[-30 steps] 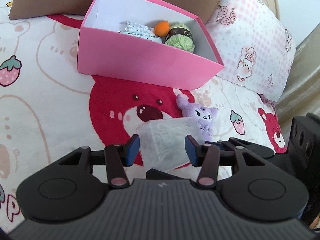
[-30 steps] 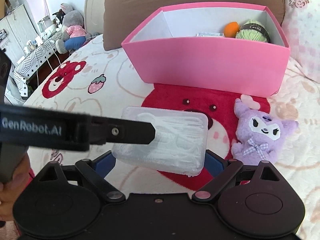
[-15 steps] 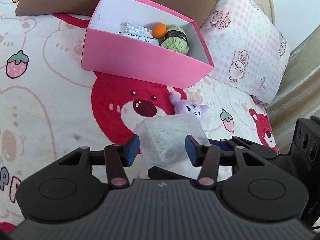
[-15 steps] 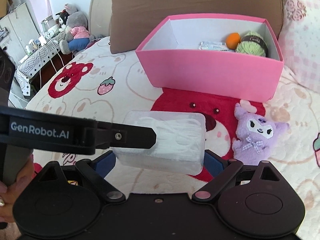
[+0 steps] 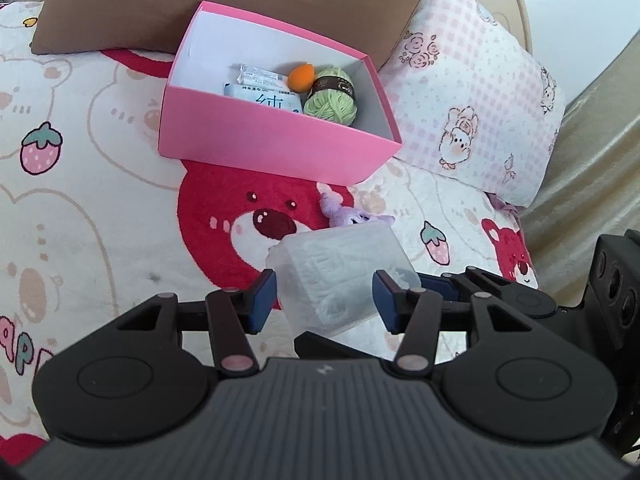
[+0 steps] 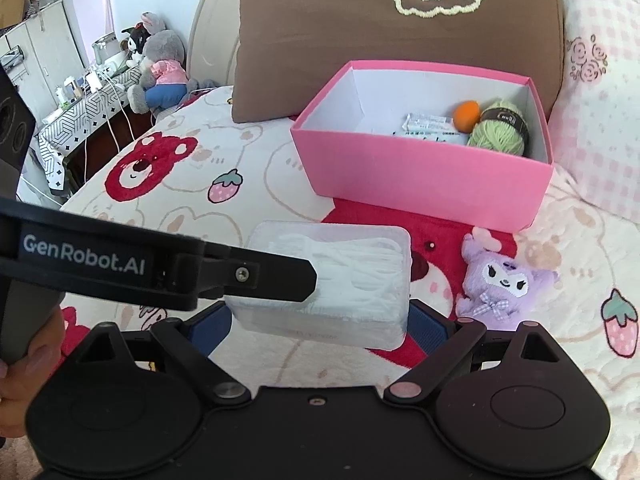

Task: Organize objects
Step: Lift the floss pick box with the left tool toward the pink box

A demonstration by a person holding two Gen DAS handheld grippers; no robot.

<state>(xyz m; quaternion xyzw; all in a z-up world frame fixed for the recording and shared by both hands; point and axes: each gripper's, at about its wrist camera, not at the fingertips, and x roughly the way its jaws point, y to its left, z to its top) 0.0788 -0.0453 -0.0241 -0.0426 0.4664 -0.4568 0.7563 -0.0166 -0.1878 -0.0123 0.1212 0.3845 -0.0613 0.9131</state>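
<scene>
Left wrist view: the task looks partly done. The pink box (image 5: 276,136) sits on the bed (image 5: 88,200) at about 12 o'clock, in front of a brown pillow (image 5: 224,4), and already holds a ball of green yarn (image 5: 331,104), an orange egg-shaped sponge (image 5: 302,77), a white wipes packet (image 5: 264,100) and a smaller wrapped packet (image 5: 260,76), all crowded toward the box's 3 o'clock end; its 9 o'clock half looks bare. Left outside are the clear plastic case (image 5: 340,276) and a purple plush toy (image 5: 352,216), which peeks out just past the case at 12 o'clock. The case hangs above the blanket between the fingers of the left gripper (image 5: 324,298). A sliver of space shows at each blue pad, so these fingers look slack around the case, not clenched.

Right wrist view: the right gripper (image 6: 320,320) has its fingers spread wide and pressed on the two long ends of the plastic case (image 6: 332,280), carrying it clear of the bed. The case is packed with white sticks, probably floss picks. The left gripper's finger (image 6: 248,276) crosses in from 9 o'clock over the case's near corner. The box (image 6: 424,184) lies at 1 o'clock, open-topped; the plush toy (image 6: 504,280) lies on the blanket at 3 o'clock, well apart from the fingers. By my reckoning the case goes in next, then the plush.
</scene>
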